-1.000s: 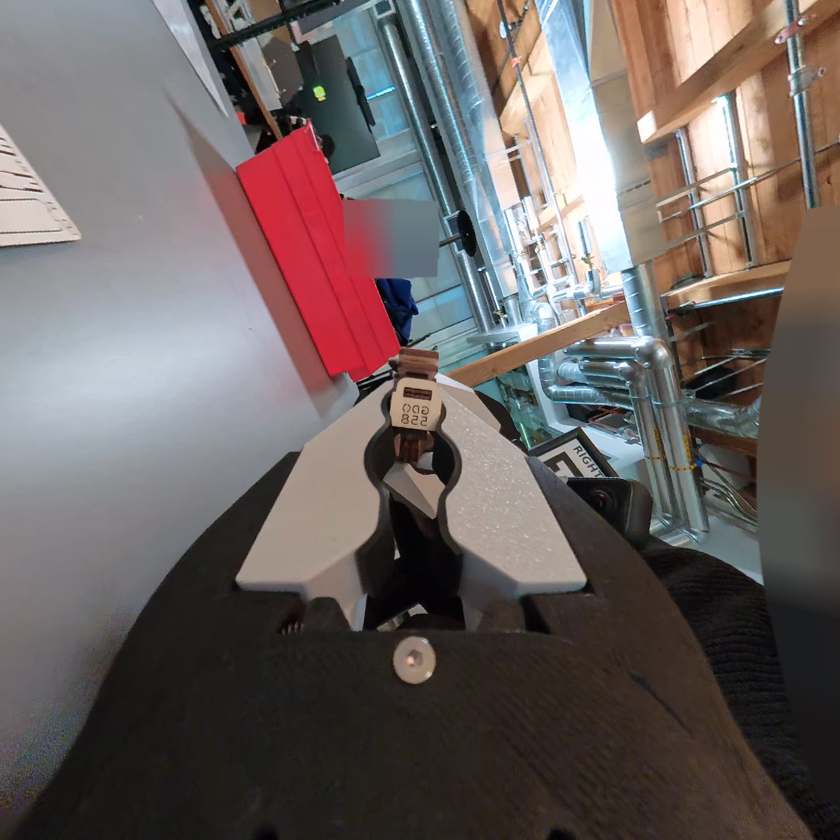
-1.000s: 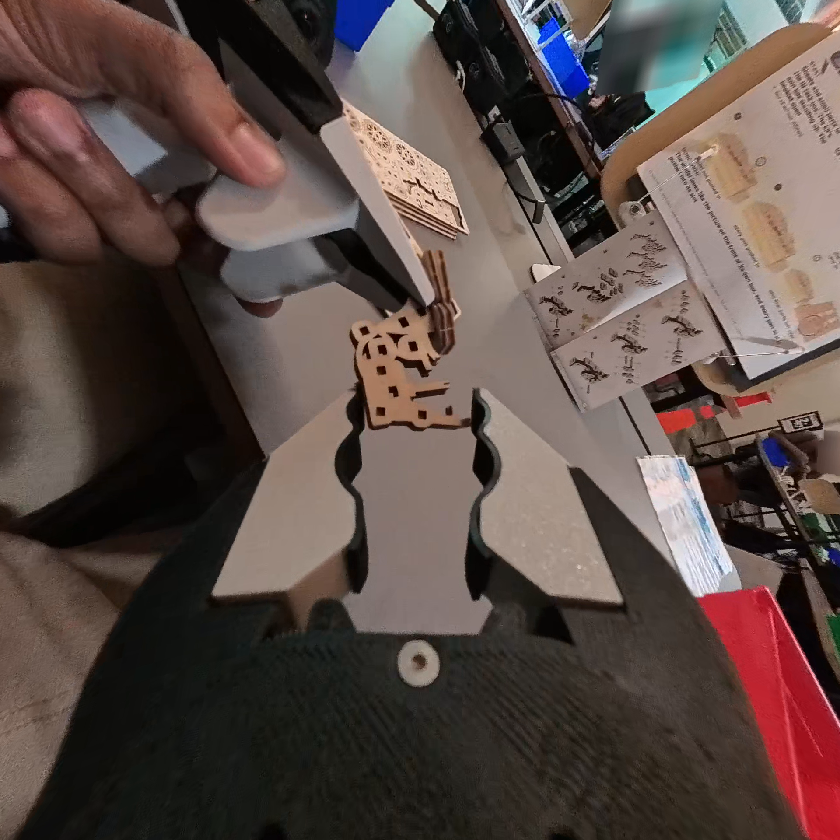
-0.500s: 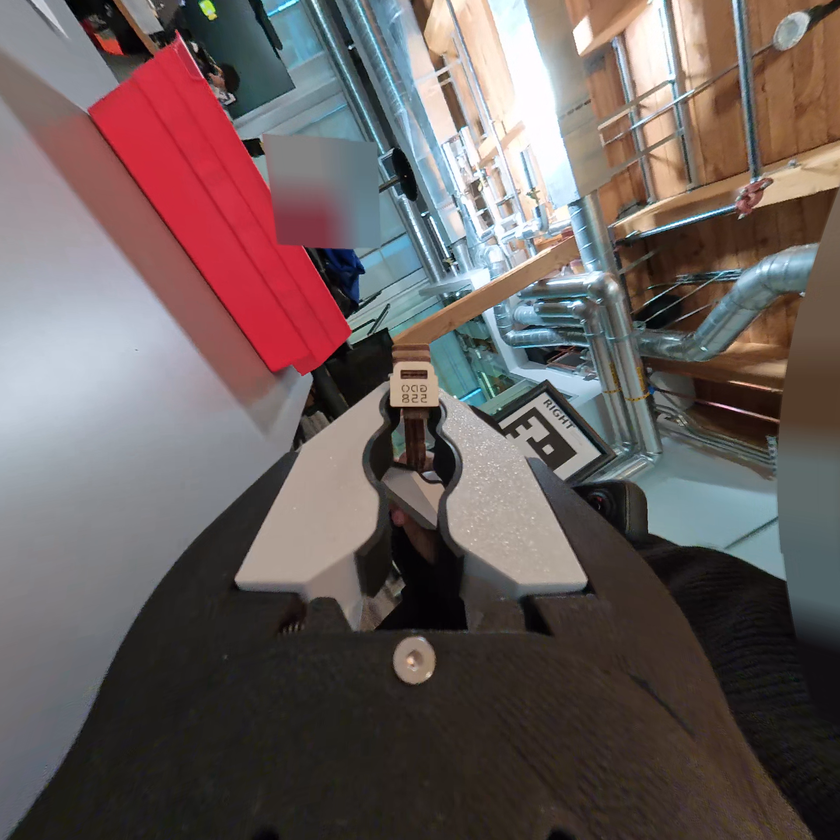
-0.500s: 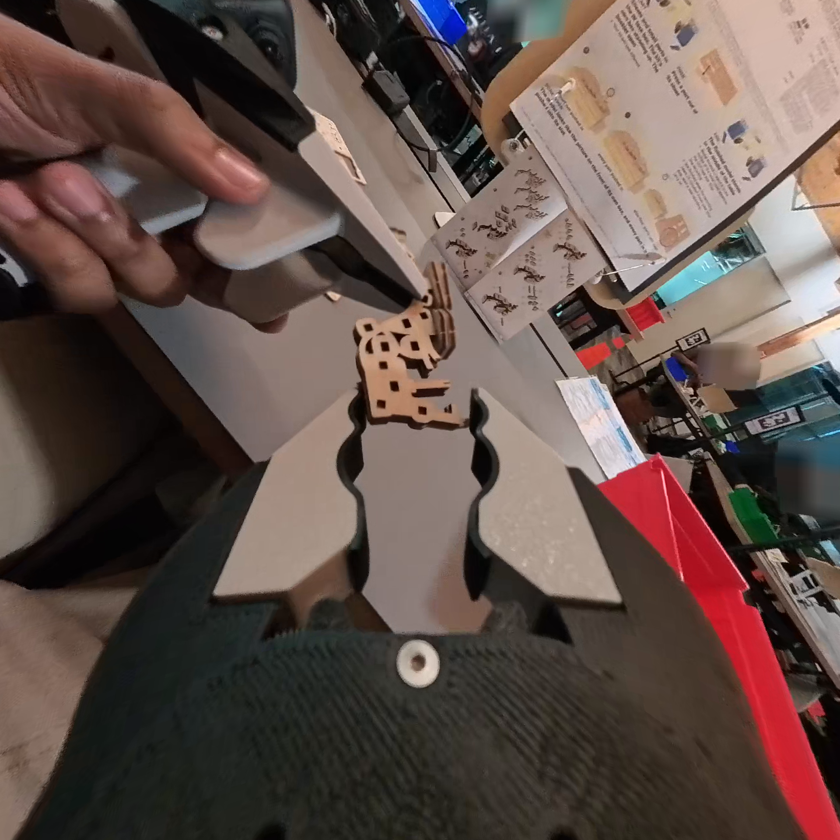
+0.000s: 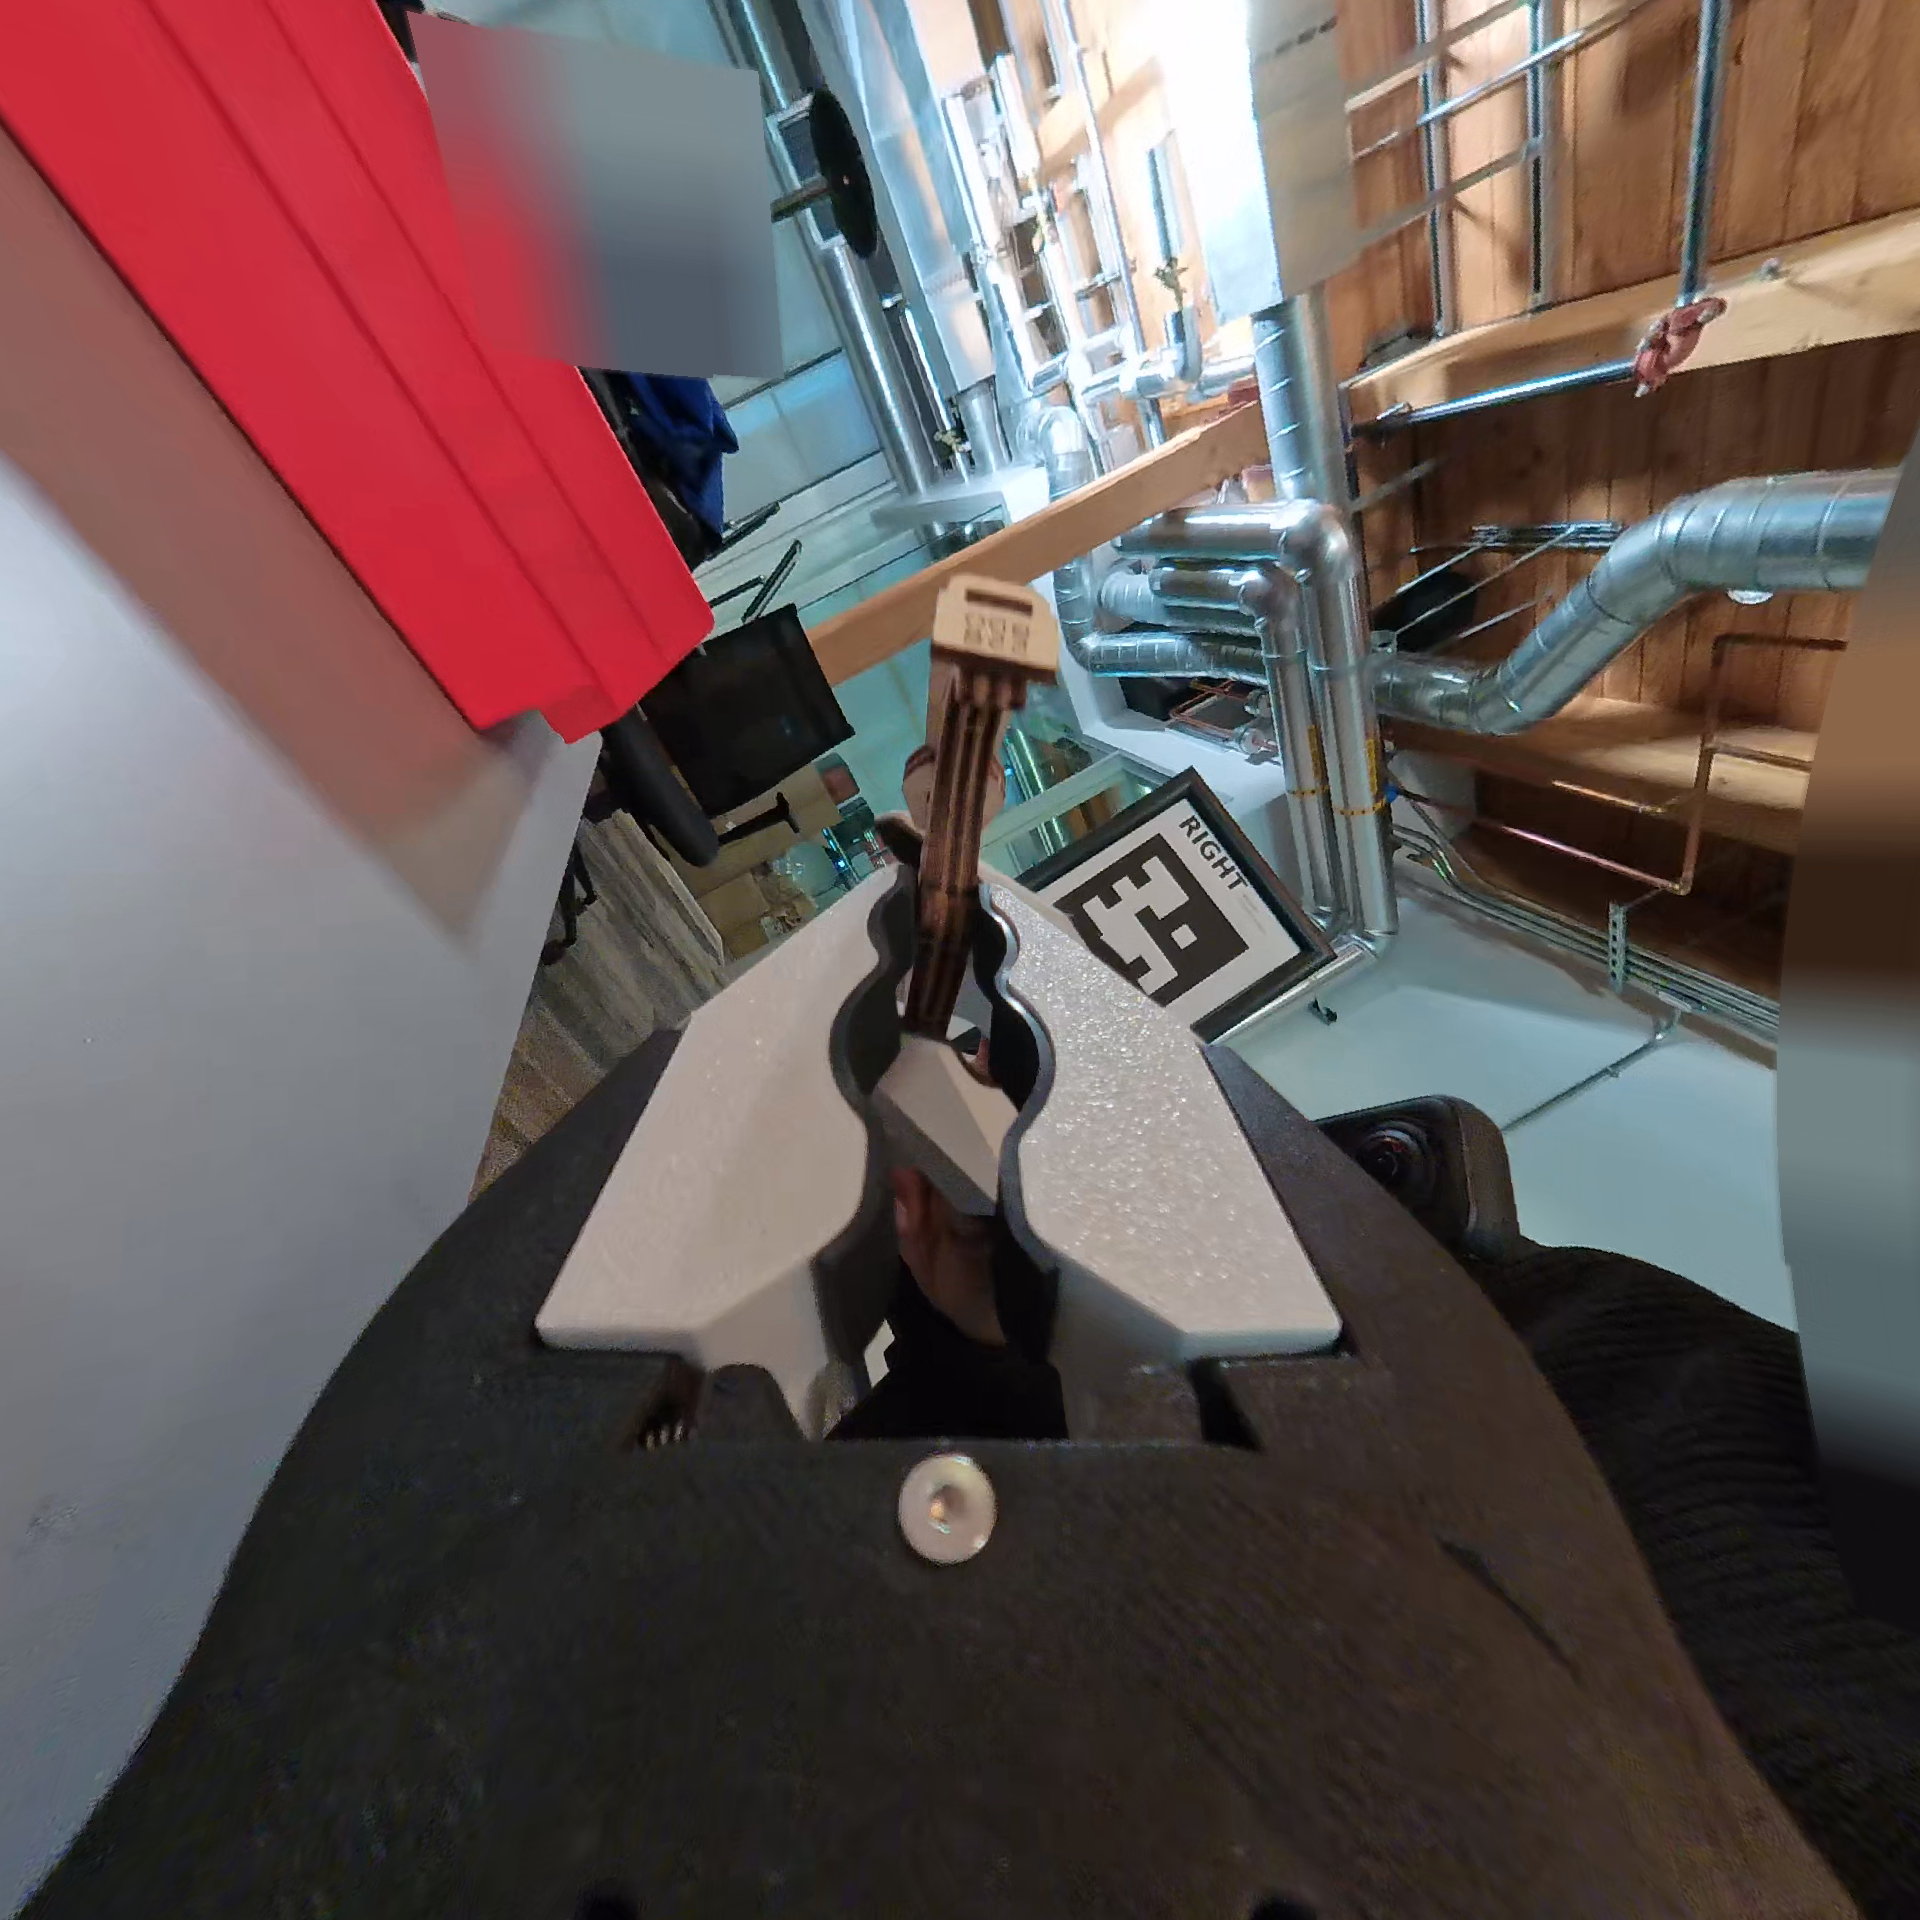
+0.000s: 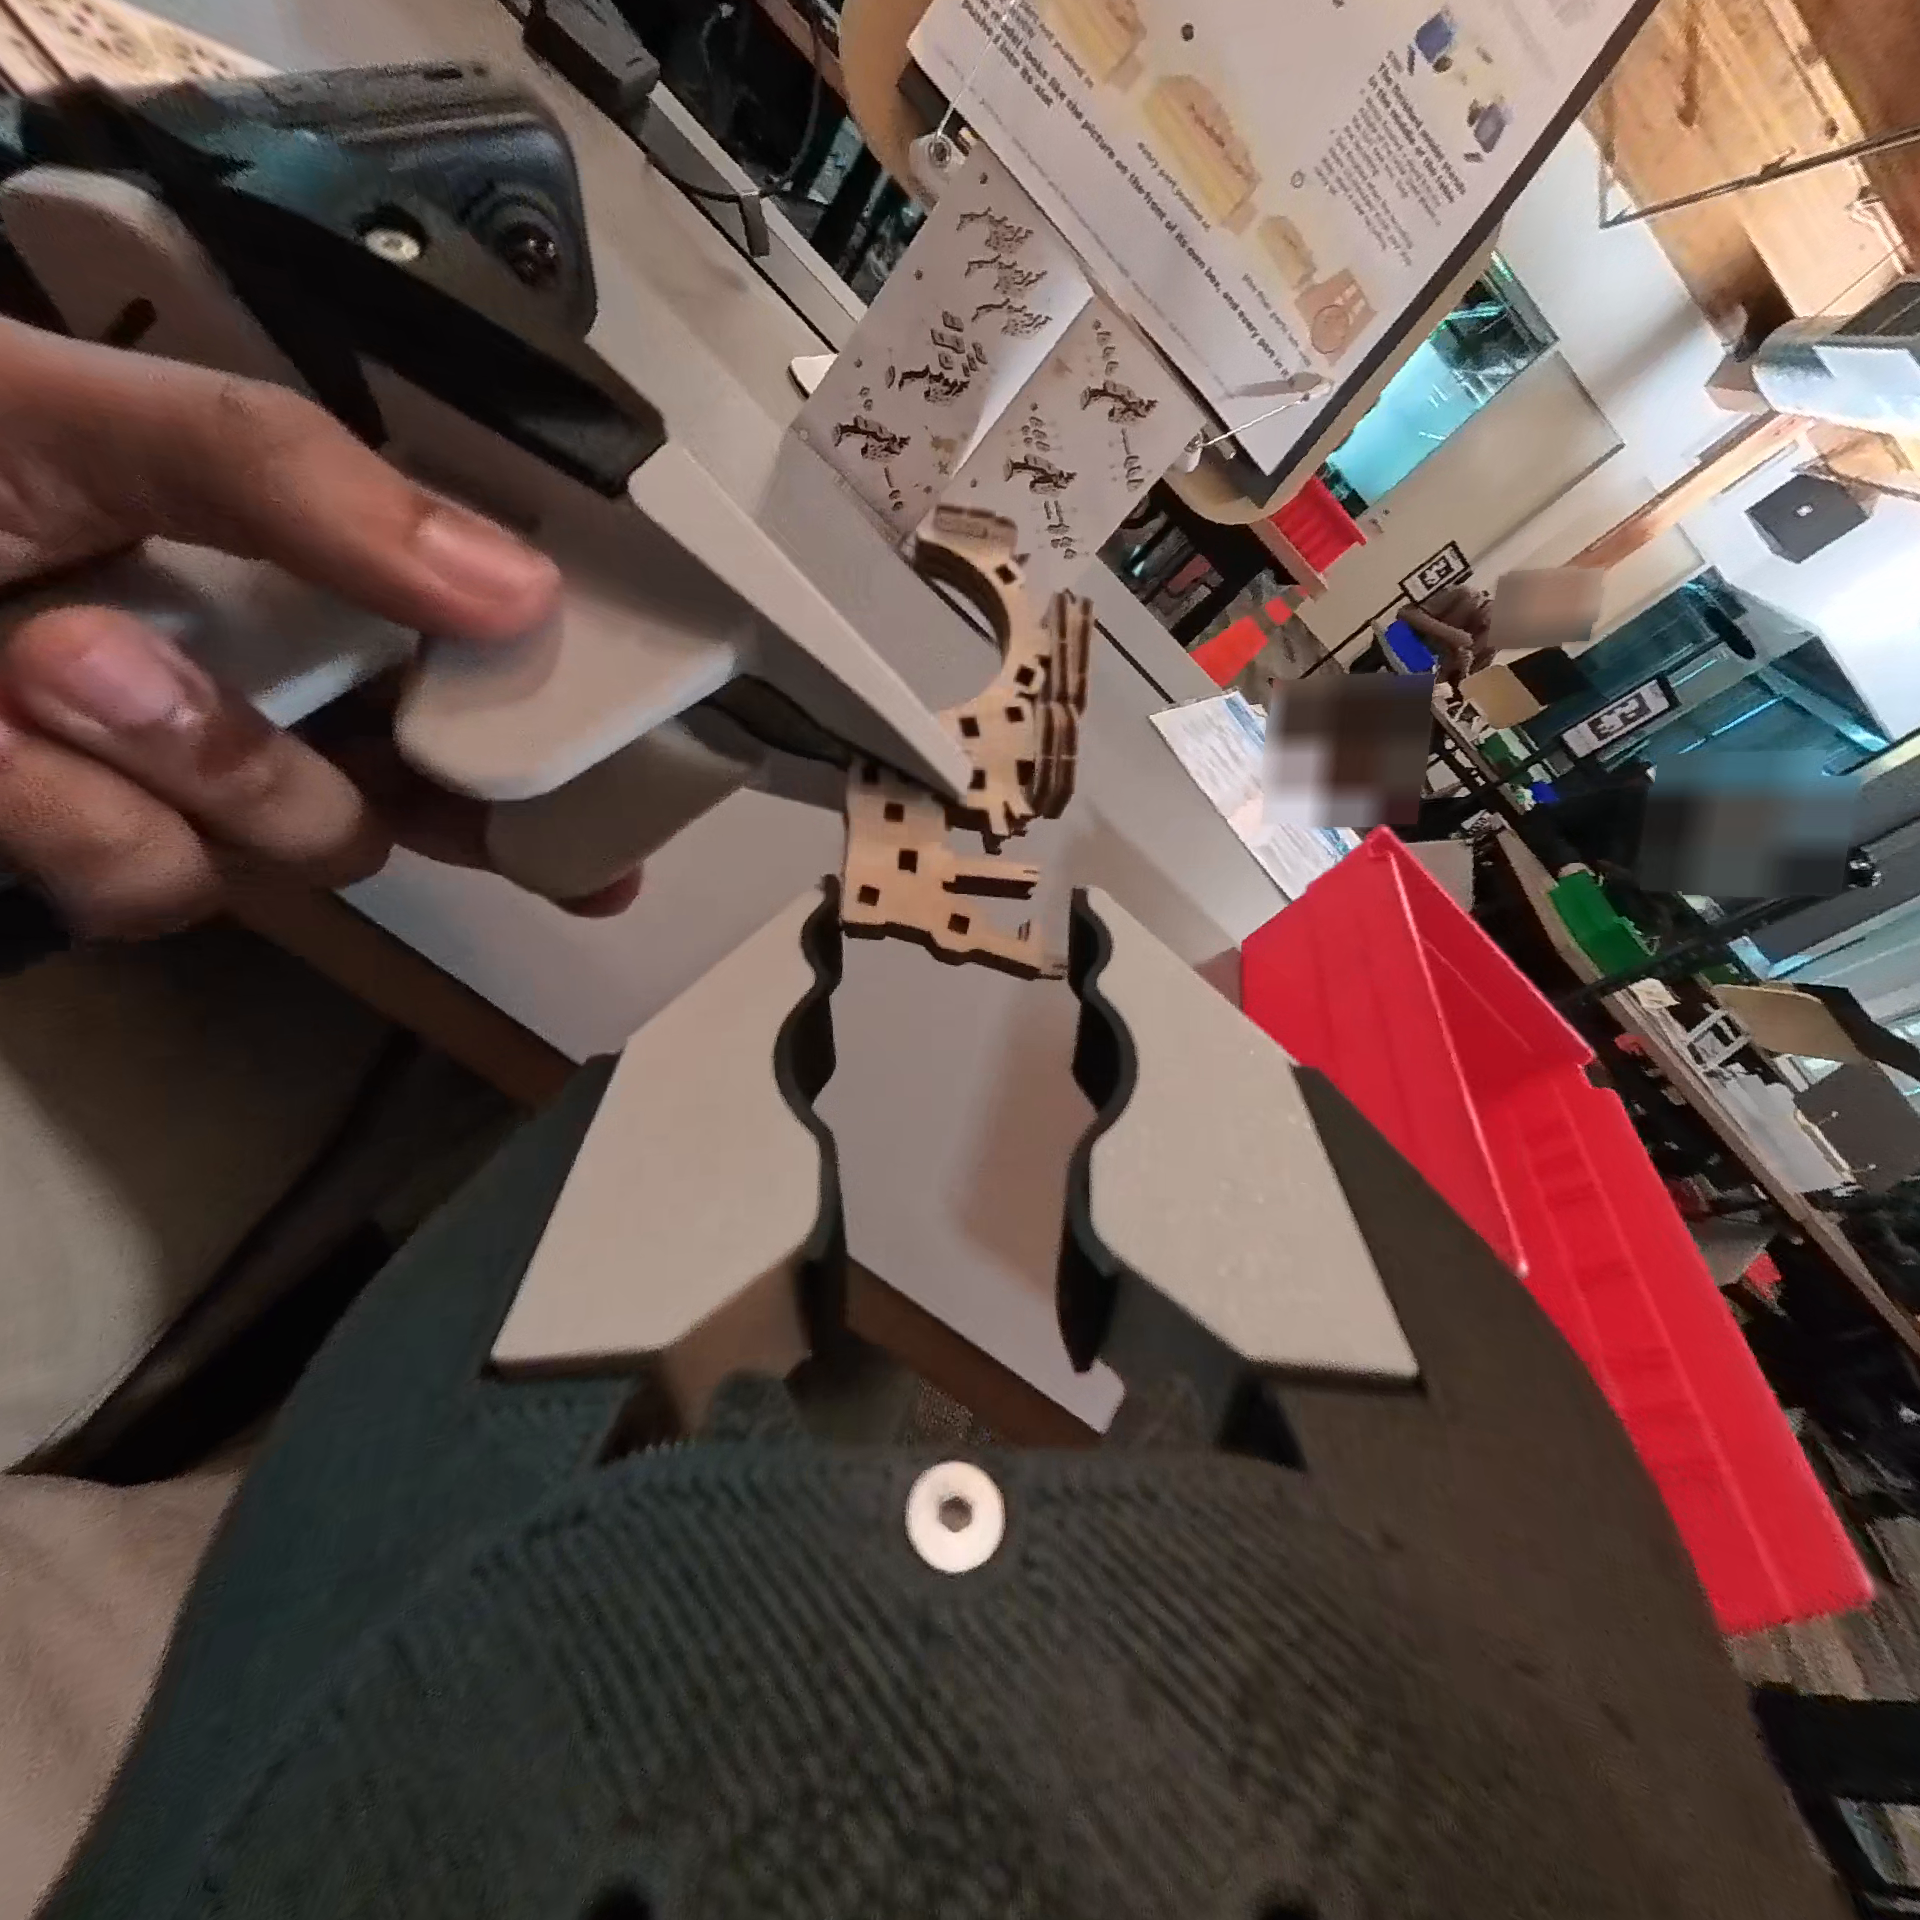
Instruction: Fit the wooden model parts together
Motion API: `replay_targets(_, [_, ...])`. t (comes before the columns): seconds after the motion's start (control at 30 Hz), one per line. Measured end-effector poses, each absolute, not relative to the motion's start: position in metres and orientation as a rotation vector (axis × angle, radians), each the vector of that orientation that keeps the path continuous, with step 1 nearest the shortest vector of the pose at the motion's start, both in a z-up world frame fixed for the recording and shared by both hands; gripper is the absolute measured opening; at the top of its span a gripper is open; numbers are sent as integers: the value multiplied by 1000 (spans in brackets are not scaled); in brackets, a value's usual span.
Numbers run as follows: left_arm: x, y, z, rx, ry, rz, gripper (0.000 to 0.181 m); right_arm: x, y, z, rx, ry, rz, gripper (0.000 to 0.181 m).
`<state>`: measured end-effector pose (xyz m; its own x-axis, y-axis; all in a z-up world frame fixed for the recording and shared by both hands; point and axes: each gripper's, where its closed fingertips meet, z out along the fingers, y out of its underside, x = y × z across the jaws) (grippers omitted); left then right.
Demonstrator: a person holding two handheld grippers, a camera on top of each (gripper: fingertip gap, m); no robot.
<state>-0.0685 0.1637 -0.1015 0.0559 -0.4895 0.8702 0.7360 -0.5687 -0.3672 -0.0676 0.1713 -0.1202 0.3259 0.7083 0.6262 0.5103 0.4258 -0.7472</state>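
A wooden model assembly is held between both grippers above the grey table. In the right wrist view my right gripper (image 6: 951, 914) has its fingertips closed on the side edges of a flat pale part with square holes (image 6: 914, 883). My left gripper (image 6: 956, 774), held by a hand (image 6: 208, 623), is shut on the layered stack (image 6: 1029, 707) joined to that part. In the left wrist view my left gripper (image 5: 940, 914) is shut on the same assembly (image 5: 956, 821), seen edge-on and leaning right. A right gripper finger (image 5: 935, 1132) shows between the jaws.
A red bin (image 6: 1507, 1143) stands on the grey table (image 6: 935, 1164) to the right; it also shows in the left wrist view (image 5: 364, 364). Printed instruction sheets (image 6: 987, 343) and a board (image 6: 1299, 156) stand behind. Sheets of wooden parts (image 6: 83, 42) lie far left. The tips of both grippers are at nearly the same place.
Both grippers have swung together with the assembly, so the red bin looms larger. The assembly now sticks farther out of the left gripper and leans right.
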Motion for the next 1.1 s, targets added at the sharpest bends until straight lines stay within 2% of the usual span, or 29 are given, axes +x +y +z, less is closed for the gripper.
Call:
replay_targets(0.17, [-79,164,-101,-1393,-277,-1574,7,-75,165,-120,-1215,-1327,233,41])
replay_targets(0.3, [-93,161,-96,-1353,-288,-1524,7,-87,151,-121,-1194,-1355,310,25])
replay_targets(0.5, [-100,148,-94,-1331,-253,-1533,7,-100,139,-121,-1197,-1386,456,29])
replay_targets(0.7, [-122,142,-92,-1276,-293,-1512,6,-104,137,-114,-1385,-1281,965,47])
replay_targets(0.8, [-124,140,-91,-1267,-290,-1515,7,-108,131,-115,-1535,-1205,1364,47])
replay_targets(0.93, [-120,140,-90,-1258,-293,-1533,7,-113,120,-121,-1706,-1108,1813,41])
replay_targets(1.1, [-117,140,-92,-1268,-297,-1530,7,-113,123,-118,-1738,-1008,2009,21])
